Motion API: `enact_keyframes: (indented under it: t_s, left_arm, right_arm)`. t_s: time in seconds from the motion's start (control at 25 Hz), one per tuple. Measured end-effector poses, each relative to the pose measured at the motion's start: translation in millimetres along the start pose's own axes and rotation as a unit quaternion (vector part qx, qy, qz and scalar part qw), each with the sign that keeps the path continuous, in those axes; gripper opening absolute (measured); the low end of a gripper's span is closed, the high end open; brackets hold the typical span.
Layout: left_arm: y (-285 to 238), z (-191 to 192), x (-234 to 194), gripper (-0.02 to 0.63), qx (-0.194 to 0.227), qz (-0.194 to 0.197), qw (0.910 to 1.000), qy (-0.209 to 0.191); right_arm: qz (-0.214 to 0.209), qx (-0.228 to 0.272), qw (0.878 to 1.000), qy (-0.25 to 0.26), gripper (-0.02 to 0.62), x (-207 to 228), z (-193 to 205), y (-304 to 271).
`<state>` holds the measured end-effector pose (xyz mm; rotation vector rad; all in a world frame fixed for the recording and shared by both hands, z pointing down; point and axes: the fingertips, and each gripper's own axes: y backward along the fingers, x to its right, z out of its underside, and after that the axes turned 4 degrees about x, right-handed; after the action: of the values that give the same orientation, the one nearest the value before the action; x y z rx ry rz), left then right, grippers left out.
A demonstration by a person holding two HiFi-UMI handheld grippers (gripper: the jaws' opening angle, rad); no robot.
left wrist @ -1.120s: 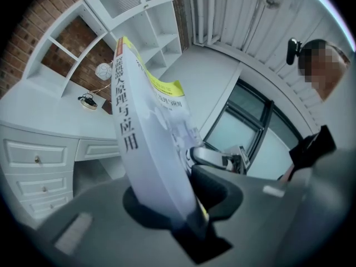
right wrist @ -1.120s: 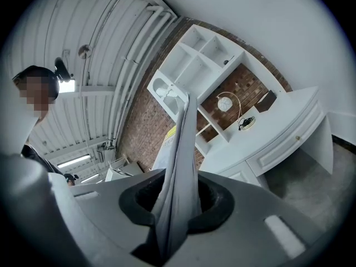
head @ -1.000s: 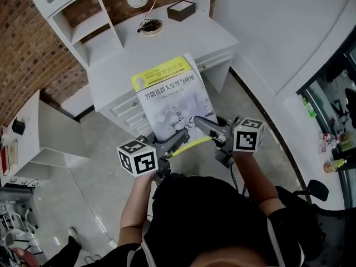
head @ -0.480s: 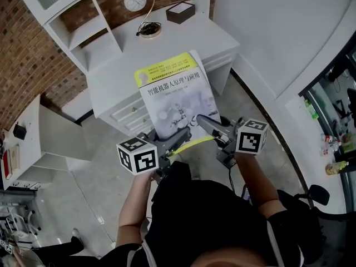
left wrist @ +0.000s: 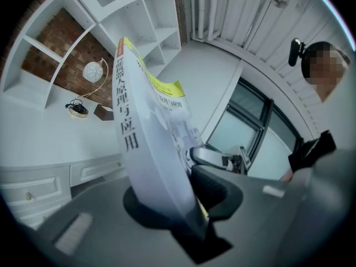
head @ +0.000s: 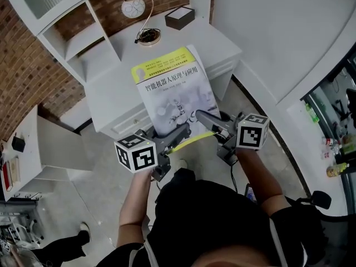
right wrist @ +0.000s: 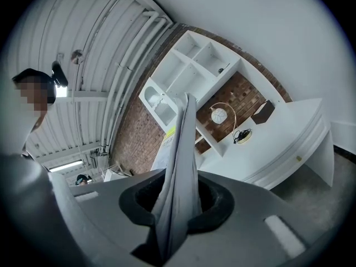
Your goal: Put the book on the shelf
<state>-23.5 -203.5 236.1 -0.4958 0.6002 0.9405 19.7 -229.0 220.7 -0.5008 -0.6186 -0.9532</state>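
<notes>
Book (head: 172, 93) lifted higher over white desk (head: 218, 42); brick wall (head: 22, 77) behind.

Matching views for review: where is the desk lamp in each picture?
Head view: desk lamp upper middle, on the desk.
Left gripper view: desk lamp at left, left of the book.
Right gripper view: desk lamp right of centre.
Shared landmark: dark box beside it.

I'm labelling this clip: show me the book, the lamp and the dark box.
book (head: 175, 96), head view, middle of the cover
lamp (head: 133, 7), head view, round globe
dark box (head: 181, 16), head view, its pale top
</notes>
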Motion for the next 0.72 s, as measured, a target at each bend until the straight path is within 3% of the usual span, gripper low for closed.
enact_keyframes:
  t_s: [0.72]
  left_arm:
    - [4.5,-3.0,-7.6,0.114,0.003,0.034,0.9987,-0.037]
  right_arm:
    - [0.02,0.039,0.998,0.037,0.081,-2.3,1.8,-5.9]
